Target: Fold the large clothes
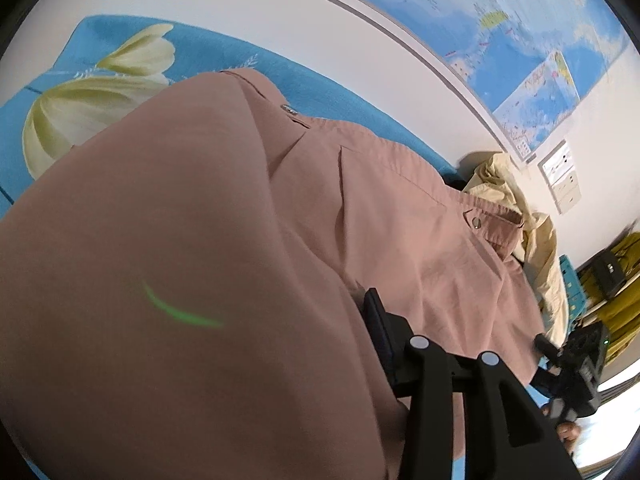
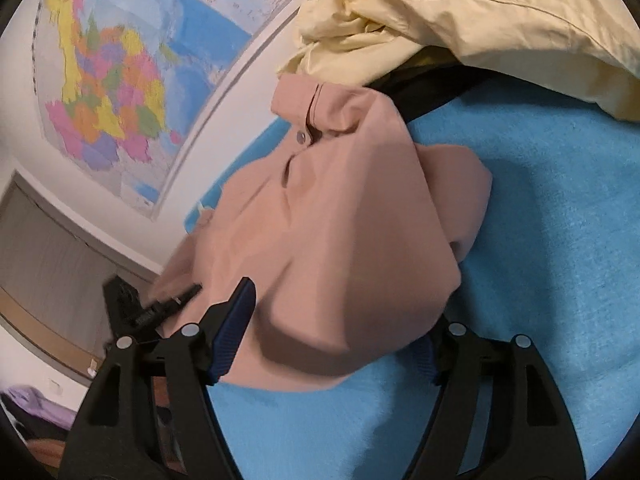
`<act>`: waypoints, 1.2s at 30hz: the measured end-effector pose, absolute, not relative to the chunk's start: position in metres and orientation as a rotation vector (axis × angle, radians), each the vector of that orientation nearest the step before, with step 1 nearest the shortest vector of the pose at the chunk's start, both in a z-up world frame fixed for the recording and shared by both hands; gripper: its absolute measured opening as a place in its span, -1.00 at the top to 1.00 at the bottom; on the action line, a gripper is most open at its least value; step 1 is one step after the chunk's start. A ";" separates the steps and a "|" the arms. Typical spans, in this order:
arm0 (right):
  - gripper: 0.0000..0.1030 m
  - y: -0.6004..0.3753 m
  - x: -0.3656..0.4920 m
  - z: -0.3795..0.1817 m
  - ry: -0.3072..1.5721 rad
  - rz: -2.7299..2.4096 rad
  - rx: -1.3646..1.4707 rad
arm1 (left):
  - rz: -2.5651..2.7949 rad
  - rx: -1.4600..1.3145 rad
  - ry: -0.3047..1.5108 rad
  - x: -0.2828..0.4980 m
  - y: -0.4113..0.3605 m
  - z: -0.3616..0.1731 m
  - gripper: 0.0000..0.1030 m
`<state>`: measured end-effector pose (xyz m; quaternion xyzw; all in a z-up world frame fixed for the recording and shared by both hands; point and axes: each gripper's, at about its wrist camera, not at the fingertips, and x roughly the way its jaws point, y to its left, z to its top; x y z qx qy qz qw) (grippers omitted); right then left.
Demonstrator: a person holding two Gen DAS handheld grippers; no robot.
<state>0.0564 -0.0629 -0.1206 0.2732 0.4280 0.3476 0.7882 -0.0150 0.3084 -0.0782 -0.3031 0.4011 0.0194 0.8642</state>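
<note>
A: Left wrist view, left to right. What occupies the frame?

B: A blue bedsheet [image 1: 100,40] with a pale flower print sits at upper left. The pink shirt [image 1: 200,220] covers the left and centre, draped close over the lens. Only one finger [image 1: 380,332] of the left gripper [image 1: 320,344] shows, at lower centre, lying against the cloth; the other is hidden under the shirt. Grip condition: cannot be determined.

A: Further right?

B: A cream garment [image 1: 532,232] lies bunched at the right, past the shirt collar. A wall map [image 1: 500,12] fills the upper right. The other tool appears at lower right.

A: Right wrist view?

B: The wall map [image 2: 108,92] is at upper left. The right gripper [image 2: 340,328] sits at the bottom, jaws spread wide. A fold of the pink shirt [image 2: 340,220] lies loosely between the fingers [image 2: 236,320], not pinched. The cream garment [image 2: 460,20] is at the top right, the bedsheet [image 2: 560,240] at right and bottom.
</note>
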 end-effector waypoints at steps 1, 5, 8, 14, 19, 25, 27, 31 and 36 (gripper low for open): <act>-0.35 -0.066 0.054 -0.121 0.932 0.728 0.590 | 0.045 -0.626 0.840 -0.015 0.307 -0.078 0.18; -0.32 -0.075 0.040 -0.120 0.949 0.651 0.562 | 0.052 -0.599 0.841 -0.014 0.304 -0.078 0.14; -0.33 -0.083 0.028 -0.120 0.959 0.635 0.557 | 0.050 -0.583 0.845 -0.013 0.302 -0.078 0.10; -0.41 -0.077 0.022 -0.120 0.967 0.655 0.522 | 0.044 -0.578 0.842 -0.013 0.301 -0.079 0.05; -0.48 -0.046 0.047 -0.117 0.931 0.671 0.506 | 0.041 -0.569 0.849 -0.007 0.298 -0.078 -0.11; -0.47 -0.044 0.060 -0.120 0.911 0.705 0.600 | 0.066 -0.657 0.819 -0.005 0.316 -0.081 -0.12; -0.31 -0.050 0.060 -0.122 0.912 0.682 0.631 | 0.054 -0.673 0.809 -0.004 0.317 -0.081 -0.19; -0.47 -0.037 0.061 -0.118 0.912 0.670 0.576 | 0.050 -0.610 0.828 0.002 0.302 -0.079 -0.45; -0.45 -0.024 0.078 -0.118 0.906 0.733 0.598 | 0.039 -0.625 0.855 0.011 0.306 -0.077 -0.45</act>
